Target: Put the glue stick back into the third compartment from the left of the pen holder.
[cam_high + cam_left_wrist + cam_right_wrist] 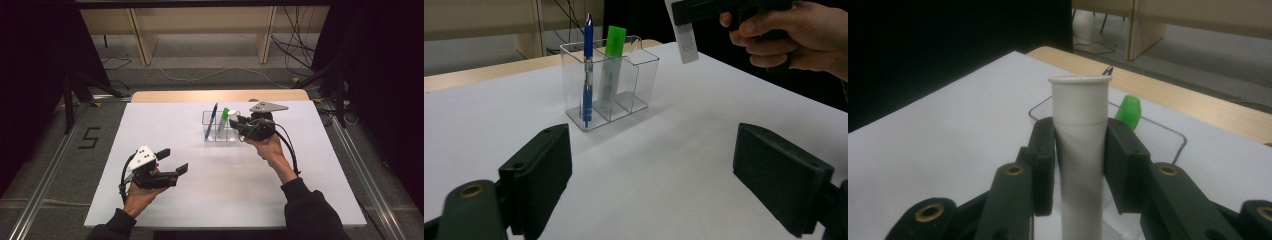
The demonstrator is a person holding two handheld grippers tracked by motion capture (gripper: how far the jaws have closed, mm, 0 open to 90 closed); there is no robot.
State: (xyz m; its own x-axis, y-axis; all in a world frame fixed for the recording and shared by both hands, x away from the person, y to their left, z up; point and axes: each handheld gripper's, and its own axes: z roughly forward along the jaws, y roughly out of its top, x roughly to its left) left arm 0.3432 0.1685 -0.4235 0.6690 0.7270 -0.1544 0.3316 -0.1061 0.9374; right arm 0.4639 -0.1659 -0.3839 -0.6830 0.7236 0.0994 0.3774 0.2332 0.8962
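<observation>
A clear three-part organizer stands at the table's far middle. A blue pen leans in its left compartment and a green-capped marker in the middle one; the third holds nothing. My right gripper is shut on a white tube, held upright just above the organizer's right end. The green cap shows behind the tube. My left gripper rests open near the table's front left, jaws wide apart, nothing between them, pointing toward the organizer.
The white tabletop has a wooden strip along its far edge. Wooden shelving legs and loose cables lie on the floor beyond. Metal rails run along both sides.
</observation>
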